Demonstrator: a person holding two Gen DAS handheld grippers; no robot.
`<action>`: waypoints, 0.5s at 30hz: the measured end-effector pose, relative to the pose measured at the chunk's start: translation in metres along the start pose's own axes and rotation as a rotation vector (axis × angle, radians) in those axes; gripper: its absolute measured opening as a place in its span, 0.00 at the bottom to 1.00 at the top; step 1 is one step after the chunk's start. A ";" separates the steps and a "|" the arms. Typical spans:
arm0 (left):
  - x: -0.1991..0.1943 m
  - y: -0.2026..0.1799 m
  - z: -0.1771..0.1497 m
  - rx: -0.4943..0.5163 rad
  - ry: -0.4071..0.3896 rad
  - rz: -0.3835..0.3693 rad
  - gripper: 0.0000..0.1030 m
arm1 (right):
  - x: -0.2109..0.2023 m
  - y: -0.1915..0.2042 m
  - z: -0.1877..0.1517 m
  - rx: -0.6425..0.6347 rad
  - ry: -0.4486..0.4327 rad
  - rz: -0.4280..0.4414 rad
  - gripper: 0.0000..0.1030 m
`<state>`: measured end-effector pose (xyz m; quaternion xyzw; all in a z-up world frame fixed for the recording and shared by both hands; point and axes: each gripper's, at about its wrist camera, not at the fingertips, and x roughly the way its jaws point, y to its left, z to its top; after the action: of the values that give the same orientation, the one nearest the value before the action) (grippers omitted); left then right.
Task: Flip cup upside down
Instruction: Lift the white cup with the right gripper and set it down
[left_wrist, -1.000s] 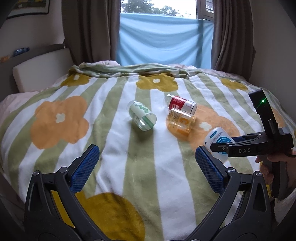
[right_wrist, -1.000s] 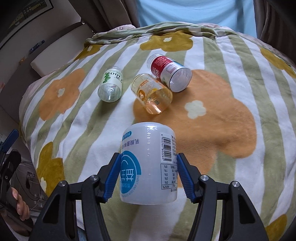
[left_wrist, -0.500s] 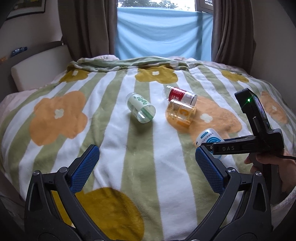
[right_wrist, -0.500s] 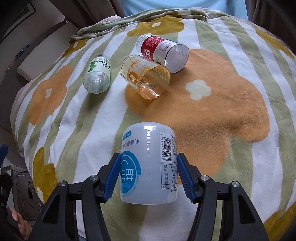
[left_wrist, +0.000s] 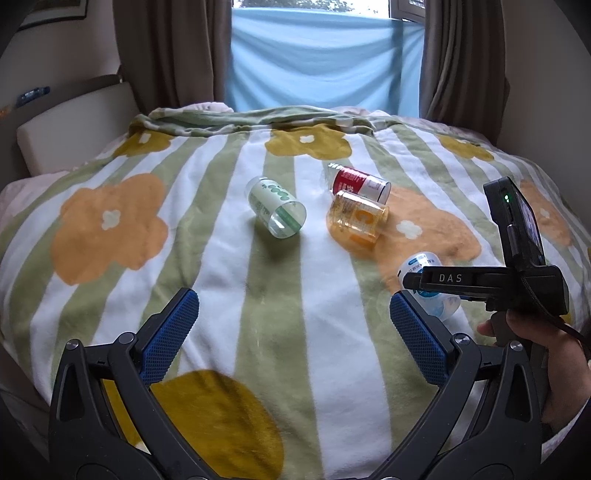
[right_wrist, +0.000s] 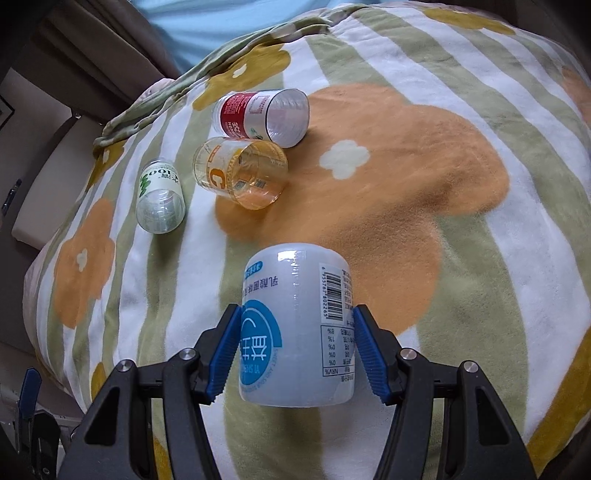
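Setting the white plastic cup with the blue round label (right_wrist: 295, 325) down squarely was the job: keep it level, lower until it meets the striped flower-print blanket (right_wrist: 424, 177), release only once it sits steady on the soft pile. My right gripper (right_wrist: 293, 343) was clamped on the cup's sides, label text reading inverted, just above the blanket near me. My left gripper (left_wrist: 291, 325) was spread wide and held nothing. Three other cups lay on their sides, well apart.
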<state>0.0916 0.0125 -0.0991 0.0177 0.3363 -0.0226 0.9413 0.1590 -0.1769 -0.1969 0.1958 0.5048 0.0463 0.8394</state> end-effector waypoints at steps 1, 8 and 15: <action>0.000 0.000 0.000 0.000 0.000 0.001 1.00 | 0.000 0.000 0.000 0.010 -0.005 -0.005 0.56; 0.002 0.003 0.001 -0.007 0.014 -0.011 1.00 | -0.004 -0.009 -0.001 0.039 -0.003 0.003 1.00; -0.004 -0.005 0.036 0.013 0.040 -0.026 1.00 | -0.064 -0.029 0.001 -0.049 -0.177 0.039 1.00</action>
<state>0.1113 0.0056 -0.0685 0.0200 0.3553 -0.0368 0.9338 0.1250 -0.2210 -0.1540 0.1884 0.4233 0.0574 0.8843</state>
